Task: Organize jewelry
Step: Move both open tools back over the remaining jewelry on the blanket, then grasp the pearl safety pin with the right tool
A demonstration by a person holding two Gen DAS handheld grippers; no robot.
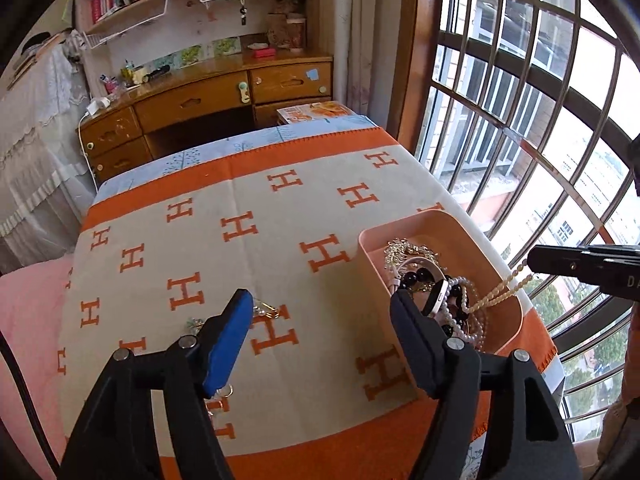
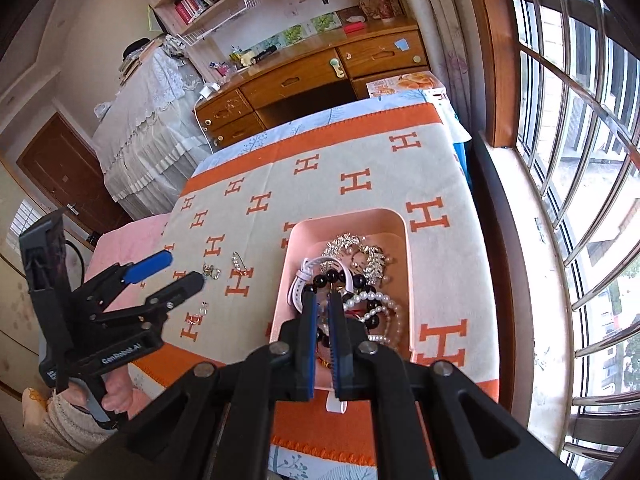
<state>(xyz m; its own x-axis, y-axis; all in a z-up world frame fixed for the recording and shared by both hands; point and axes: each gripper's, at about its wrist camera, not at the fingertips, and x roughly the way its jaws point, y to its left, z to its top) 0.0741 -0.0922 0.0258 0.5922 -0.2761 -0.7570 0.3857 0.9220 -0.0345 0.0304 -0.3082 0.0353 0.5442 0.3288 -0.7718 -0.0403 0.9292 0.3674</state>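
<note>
A pink tray on the orange and beige H-pattern blanket holds a pile of jewelry: pearl strands, black beads, a gold piece, a white watch strap. My right gripper is above the tray, shut on a cream bead necklace that hangs from it into the tray. My left gripper is open above the blanket, left of the tray. Small loose pieces lie on the blanket near it.
The blanket covers a table beside a barred window on the right. A wooden desk with shelves stands behind. A lace-covered piece of furniture is at the left. A magazine lies at the far end.
</note>
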